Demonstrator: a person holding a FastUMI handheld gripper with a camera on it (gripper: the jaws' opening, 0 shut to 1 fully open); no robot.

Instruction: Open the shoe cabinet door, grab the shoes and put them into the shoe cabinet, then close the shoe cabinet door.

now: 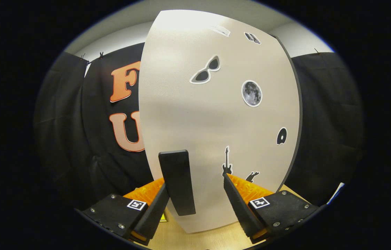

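Handle first: a black, upright, bar-shaped handle (177, 182) sits between the fingers of the gripper (197, 199), close against the left finger and clear of the right one. The fingers are spread apart and neither seems to press on it, so the tongs are released, not clenched.

The handle is fixed to the shoe cabinet door (216, 114), a pale, off-white panel with a dark edge down its right side, standing directly ahead and very near. Small stickers dot its face: a pair of sunglasses (205, 70), a grey moon (251, 93), a black disc (281, 136) and a little guitar (227, 162) close to the right finger. Below the door's lower edge runs a light wooden surface (195, 239).

Whether the door is fully closed or slightly ajar cannot be told from here. Judging by the open fingers lined up around the handle, the task is either at its very start, about to pull the door open, or at its end, letting go. No shoes are in sight to settle which.
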